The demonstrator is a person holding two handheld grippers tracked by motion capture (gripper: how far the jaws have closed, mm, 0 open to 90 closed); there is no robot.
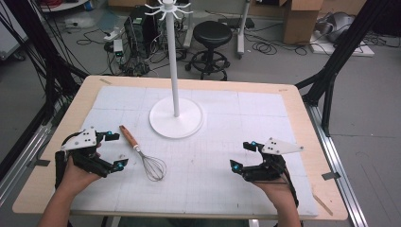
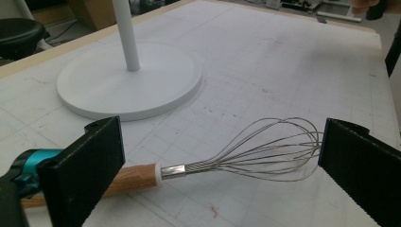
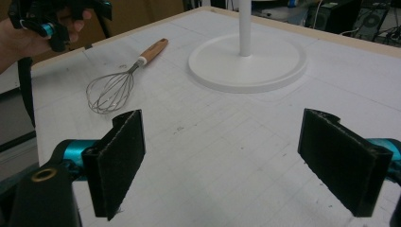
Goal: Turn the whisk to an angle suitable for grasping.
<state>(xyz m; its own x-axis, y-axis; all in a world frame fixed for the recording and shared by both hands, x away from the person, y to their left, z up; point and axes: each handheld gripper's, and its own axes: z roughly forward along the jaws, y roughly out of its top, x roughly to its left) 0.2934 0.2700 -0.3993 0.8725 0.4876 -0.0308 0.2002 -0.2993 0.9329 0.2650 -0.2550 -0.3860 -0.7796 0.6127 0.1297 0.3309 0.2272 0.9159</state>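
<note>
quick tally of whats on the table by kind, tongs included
whisk: 1
white stand: 1
tongs: 2, the left tongs and the right tongs, both open and holding nothing
total: 4

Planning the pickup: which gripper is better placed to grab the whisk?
Left. The left gripper sits open right beside the whisk, whose handle and wires lie before its jaws. The right gripper, also open, is across the mat, well away.
</note>
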